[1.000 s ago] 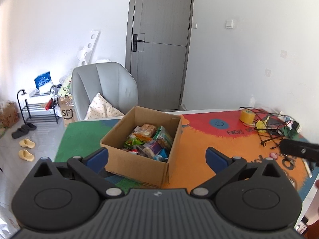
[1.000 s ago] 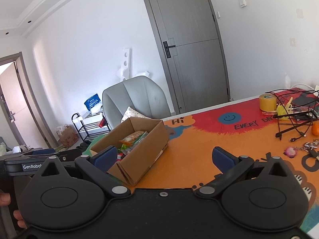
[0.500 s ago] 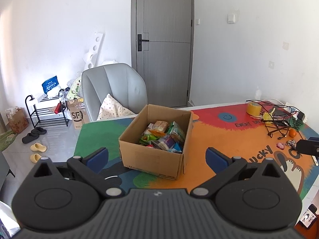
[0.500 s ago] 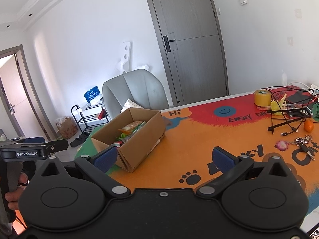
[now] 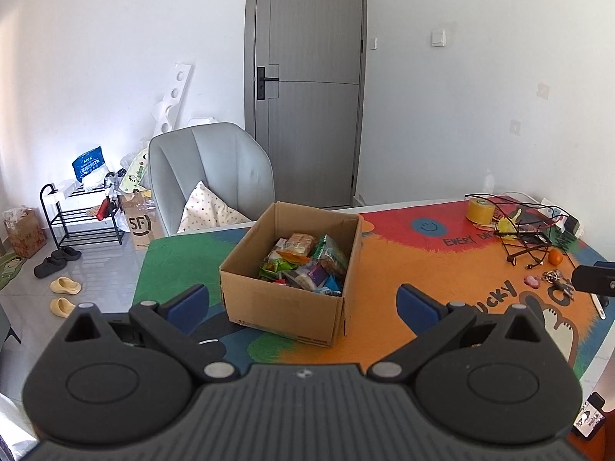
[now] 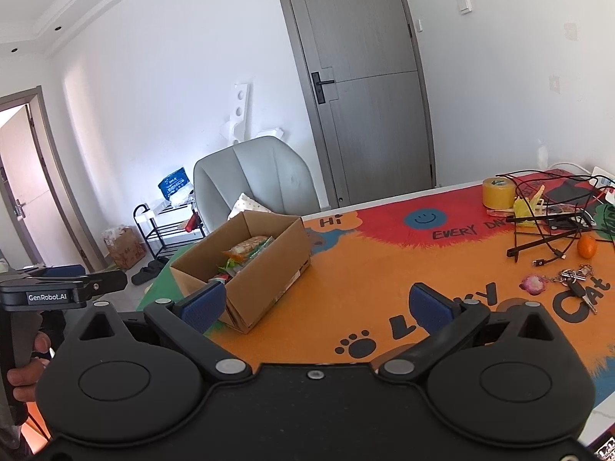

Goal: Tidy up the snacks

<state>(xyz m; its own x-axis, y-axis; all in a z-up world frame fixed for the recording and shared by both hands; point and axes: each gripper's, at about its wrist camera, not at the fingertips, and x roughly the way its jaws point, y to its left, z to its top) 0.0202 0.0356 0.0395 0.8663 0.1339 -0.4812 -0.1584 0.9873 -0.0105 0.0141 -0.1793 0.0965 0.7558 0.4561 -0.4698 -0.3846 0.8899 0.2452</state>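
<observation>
Snacks (image 5: 303, 265) fill the cardboard box (image 5: 288, 307) at frame centre on the desk (image 5: 442, 269). Left claw (image 5: 301, 299) and right claw (image 6: 315, 303) hang released, empty; reaching in looks next.

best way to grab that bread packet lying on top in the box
Come from straight above: the cardboard box is open-topped and its walls block the sides. Pinch the bread packet across its narrow width; it lies flat on top of the pile near the far wall.
</observation>
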